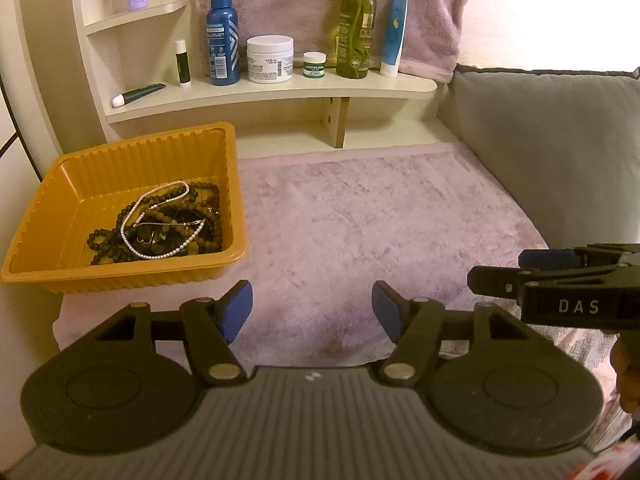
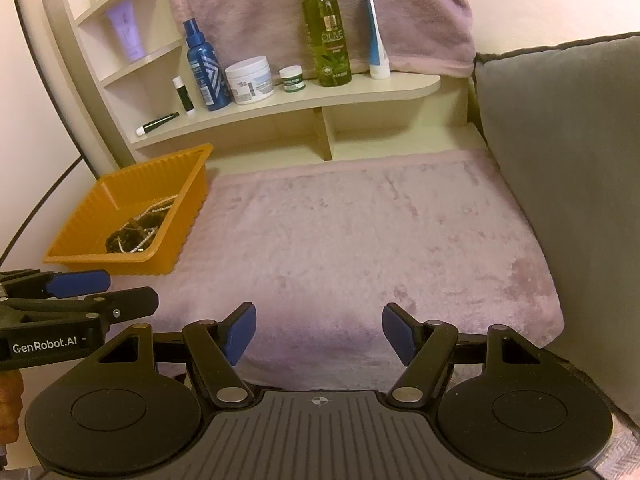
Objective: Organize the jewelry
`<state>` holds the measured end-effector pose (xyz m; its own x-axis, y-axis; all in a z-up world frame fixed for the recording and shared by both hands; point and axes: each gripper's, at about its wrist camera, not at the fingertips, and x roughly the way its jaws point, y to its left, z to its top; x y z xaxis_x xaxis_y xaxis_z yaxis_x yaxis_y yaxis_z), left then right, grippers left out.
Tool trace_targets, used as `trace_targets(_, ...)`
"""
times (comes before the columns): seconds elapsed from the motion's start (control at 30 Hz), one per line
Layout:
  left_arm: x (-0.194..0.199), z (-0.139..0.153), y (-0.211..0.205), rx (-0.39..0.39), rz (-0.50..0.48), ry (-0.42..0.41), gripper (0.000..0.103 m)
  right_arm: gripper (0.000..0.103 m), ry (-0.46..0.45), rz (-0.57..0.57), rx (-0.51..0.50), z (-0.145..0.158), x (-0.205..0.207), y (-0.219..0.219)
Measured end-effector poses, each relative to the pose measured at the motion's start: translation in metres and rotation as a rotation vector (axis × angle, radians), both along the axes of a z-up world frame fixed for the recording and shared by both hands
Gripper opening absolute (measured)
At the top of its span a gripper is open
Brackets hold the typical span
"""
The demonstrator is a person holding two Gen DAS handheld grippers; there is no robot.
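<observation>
An orange plastic tray (image 1: 52, 204) sits at the left on a pink fuzzy mat (image 1: 380, 216). In it lies a tangle of jewelry (image 1: 160, 222): dark bead strands and a white pearl necklace (image 1: 138, 204). The tray (image 2: 182, 220) and jewelry (image 2: 136, 232) also show in the right wrist view. My left gripper (image 1: 312, 312) is open and empty above the mat's front, right of the tray. My right gripper (image 2: 318, 332) is open and empty over the mat. Each gripper shows from the side in the other's view, the right (image 1: 504, 272) and the left (image 2: 116, 292).
A cream shelf (image 1: 280, 96) at the back holds a blue spray bottle (image 1: 223, 36), a white jar (image 1: 270, 58), a small green jar (image 1: 314, 64), an olive bottle (image 1: 356, 28), tubes and a lip balm. A pink towel hangs behind. A grey cushion (image 1: 552, 152) stands at the right.
</observation>
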<state>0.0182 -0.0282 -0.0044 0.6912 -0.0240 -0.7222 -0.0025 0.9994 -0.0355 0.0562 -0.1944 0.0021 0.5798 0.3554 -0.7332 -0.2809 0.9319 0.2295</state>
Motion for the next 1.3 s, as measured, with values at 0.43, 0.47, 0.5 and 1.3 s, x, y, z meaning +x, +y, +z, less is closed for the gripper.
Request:
trace_targets(0.43, 0.0002, -0.0002, 0.0001, -0.002, -0.002, -0.002, 0.064, 0.070, 0.000, 0.000, -0.001, 0.0005, -0.0005, 0.0013)
trace_targets(0.47, 0.0001, 0.0000, 0.0002, -0.002, -0.003, -0.003, 0.064, 0.070, -0.001, -0.001, -0.001, 0.0005, -0.0007, 0.0014)
trace_targets(0.5, 0.0001, 0.0000, 0.0003, -0.002, -0.003, -0.003, 0.064, 0.070, -0.001, -0.002, -0.001, 0.0005, -0.0008, 0.0016)
trace_targets(1.3, 0.0009, 0.0012, 0.0006, -0.008, 0.000, -0.007, 0.064, 0.070, -0.002, -0.002, -0.003, 0.0005, -0.0011, 0.0032)
